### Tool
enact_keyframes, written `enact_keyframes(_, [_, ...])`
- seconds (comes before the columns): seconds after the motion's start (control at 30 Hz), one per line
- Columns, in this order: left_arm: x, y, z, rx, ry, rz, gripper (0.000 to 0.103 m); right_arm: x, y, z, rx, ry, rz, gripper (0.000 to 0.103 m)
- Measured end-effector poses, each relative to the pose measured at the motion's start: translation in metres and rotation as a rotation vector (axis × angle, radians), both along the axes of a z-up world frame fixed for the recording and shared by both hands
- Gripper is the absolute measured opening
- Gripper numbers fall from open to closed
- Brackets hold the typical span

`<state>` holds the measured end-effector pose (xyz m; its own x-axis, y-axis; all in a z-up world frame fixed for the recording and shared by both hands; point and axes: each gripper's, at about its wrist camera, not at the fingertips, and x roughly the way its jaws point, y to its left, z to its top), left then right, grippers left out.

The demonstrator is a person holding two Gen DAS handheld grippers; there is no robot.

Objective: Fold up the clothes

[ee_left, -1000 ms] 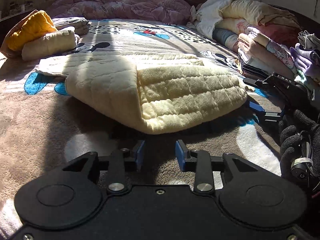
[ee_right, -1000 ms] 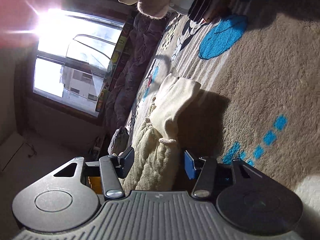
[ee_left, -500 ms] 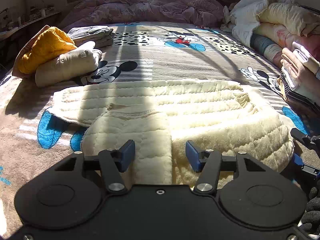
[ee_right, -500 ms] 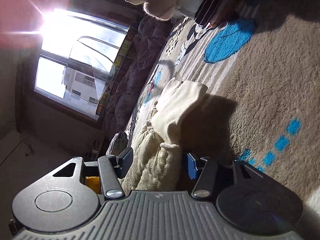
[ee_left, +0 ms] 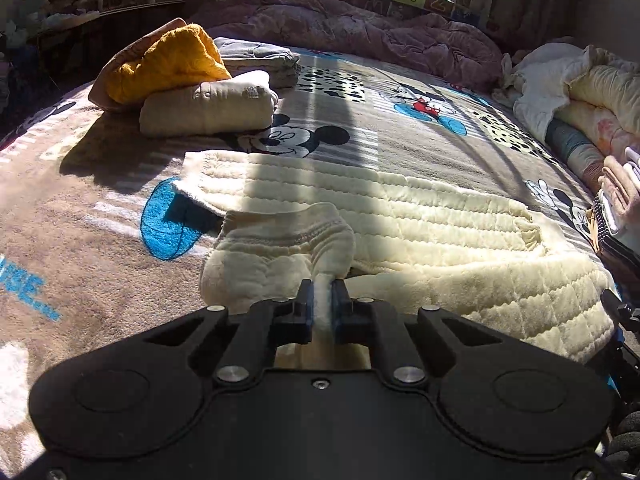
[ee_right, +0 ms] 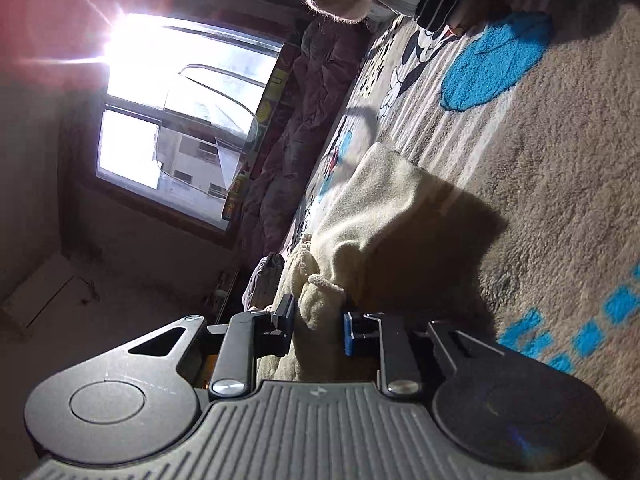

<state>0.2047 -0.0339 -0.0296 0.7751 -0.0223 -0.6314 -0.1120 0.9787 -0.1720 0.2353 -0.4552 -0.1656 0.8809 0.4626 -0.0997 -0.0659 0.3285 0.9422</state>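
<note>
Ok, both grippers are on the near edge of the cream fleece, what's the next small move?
Probably lift both together and carry the edge toward the window: the left gripper and right gripper are closing on the cream fleece, which lies half-folded.

The blanket-covered bed (ee_left: 420, 148) is open across its middle and along its near left edge. Folded clothes (ee_left: 192, 92) block the far left corner, a piled heap (ee_left: 580, 92) lines the right edge, and what seems a quilt (ee_left: 360, 28) crowds the far edge.
</note>
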Motion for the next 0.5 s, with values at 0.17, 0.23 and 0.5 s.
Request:
enact_keyframes(0.17, [-0.081,0.033,0.013,-0.155,-0.109,0.063,0.006,-0.011,-0.010,0.012,0.033,-0.050,0.013,0.015])
enact_keyframes(0.23, [-0.113,0.040,0.011,-0.212,-0.129,0.082,0.006,-0.015,-0.016,0.011,0.034,-0.032,0.010,0.015])
enact_keyframes(0.5, [-0.159,0.039,-0.061,-0.379,0.139,0.030,0.006,-0.033,-0.030,0.007,-0.065,0.080,0.001,0.014])
